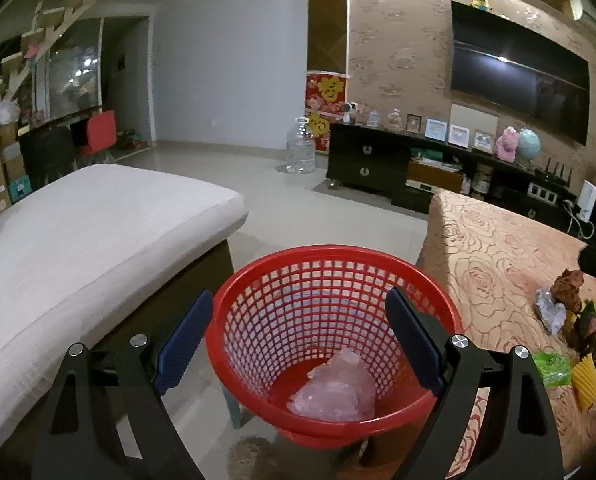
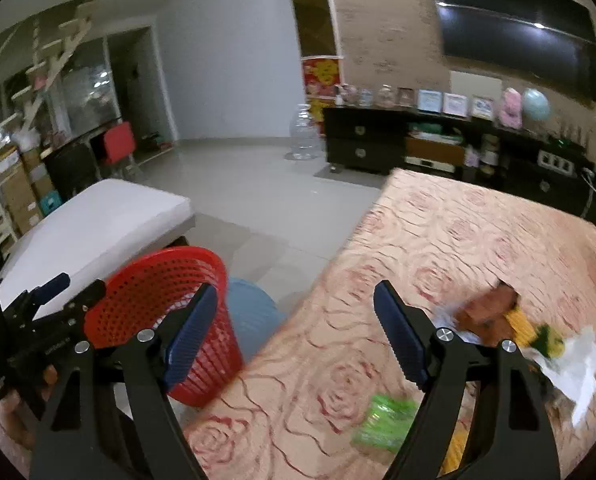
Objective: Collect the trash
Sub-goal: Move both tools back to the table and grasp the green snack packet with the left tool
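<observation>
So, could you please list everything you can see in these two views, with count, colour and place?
Basket: one, red mesh, between the hand-held grippers, beside the table.
Crumpled plastic: one, pale pink, inside the basket.
Table: one, rose-patterned cloth, right side.
Green wrapper: one, on the table's near part.
Trash pile: several pieces, brown, yellow, white, dark green, at the table's right.
Cushioned bench: one, white, left.
Blue stool: one, under the basket.
Water jug: one, clear, on the floor by the wall.
TV: one, black, wall-mounted.
Cabinet: one, black, under the TV.
Left hand-held gripper: open around the basket's rim.
Right hand-held gripper: open, empty.
</observation>
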Demonstrator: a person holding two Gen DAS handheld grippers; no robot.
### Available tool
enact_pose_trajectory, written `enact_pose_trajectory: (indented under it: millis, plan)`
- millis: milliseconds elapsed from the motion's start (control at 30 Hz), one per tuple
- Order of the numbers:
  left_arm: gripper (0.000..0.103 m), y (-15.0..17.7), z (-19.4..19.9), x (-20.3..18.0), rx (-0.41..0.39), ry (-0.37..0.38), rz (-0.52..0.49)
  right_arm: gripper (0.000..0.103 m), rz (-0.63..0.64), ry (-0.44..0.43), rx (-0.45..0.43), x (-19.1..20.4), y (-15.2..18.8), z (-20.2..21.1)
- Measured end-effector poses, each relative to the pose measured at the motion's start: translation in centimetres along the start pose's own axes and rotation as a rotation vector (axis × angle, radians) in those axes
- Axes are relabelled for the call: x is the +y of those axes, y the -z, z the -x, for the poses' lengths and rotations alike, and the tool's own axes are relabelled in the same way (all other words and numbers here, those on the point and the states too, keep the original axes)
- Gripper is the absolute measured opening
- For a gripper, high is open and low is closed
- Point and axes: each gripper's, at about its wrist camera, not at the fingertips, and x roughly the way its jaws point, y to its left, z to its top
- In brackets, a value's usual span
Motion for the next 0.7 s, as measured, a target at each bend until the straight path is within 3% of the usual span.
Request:
enact_pose_trajectory:
  millis: [367, 700]
  plan:
    - [0.085, 0.5, 0.5, -2.1, 0.000, 0.056, -0.026, 0.084, -0.106, 0.192, -0.009, -7.5, 4.7, 5.2]
    - [0.085, 2.0, 1.3, -8.1, 0.019, 0.174, -0.127, 0.088, -0.235, 0.330, -0.005, -14.0, 7.4, 8.2]
